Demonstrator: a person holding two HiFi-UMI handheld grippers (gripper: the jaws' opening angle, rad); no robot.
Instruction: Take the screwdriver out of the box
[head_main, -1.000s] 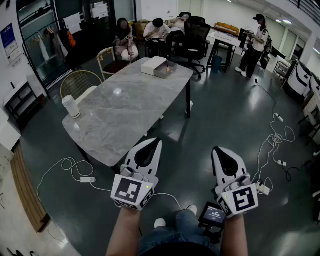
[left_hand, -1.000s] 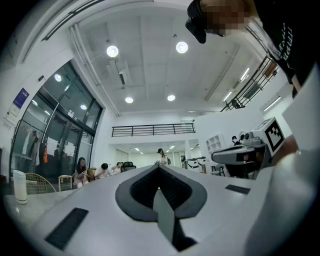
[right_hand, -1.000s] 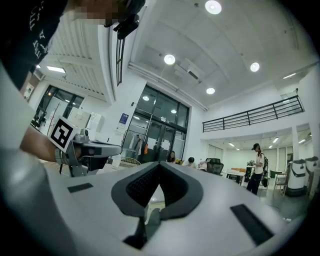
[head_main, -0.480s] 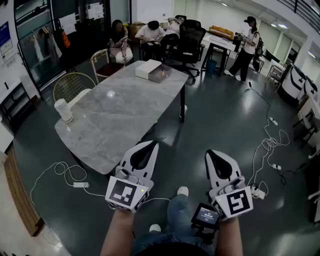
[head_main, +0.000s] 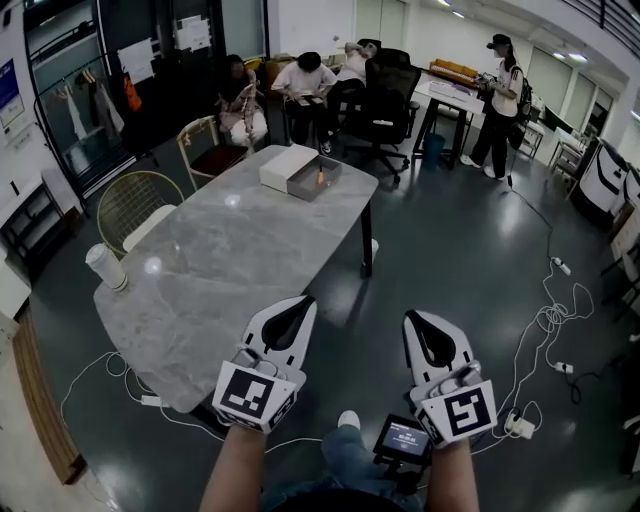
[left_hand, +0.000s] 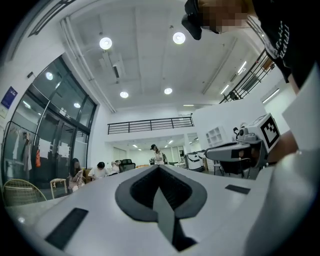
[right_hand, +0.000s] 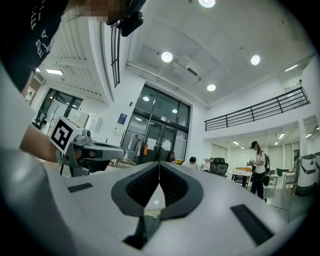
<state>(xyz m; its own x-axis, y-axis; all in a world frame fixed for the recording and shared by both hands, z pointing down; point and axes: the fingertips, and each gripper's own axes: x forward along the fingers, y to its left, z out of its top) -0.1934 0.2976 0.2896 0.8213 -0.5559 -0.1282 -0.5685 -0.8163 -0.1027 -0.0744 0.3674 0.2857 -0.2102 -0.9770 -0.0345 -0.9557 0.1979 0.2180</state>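
The left gripper (head_main: 303, 303) and the right gripper (head_main: 414, 320) were both closed and empty, at the near end of the table (head_main: 200, 290). The box (head_main: 290, 165) stood open at the far end, well apart from them. The screwdriver (head_main: 320, 178) was probably the orange thing inside. To do this well, 1 gripper had to open before it reached in.

One marble desk (head_main: 230, 260) carried one box (head_main: 298, 170) and one white cup (head_main: 106, 268). Beside the desk stood two wire chairs (head_main: 135, 200). Beyond it three seated people (head_main: 300, 80) and one standing person (head_main: 497, 95). At its near end were two grippers: left gripper (head_main: 303, 302), right gripper (head_main: 413, 318).
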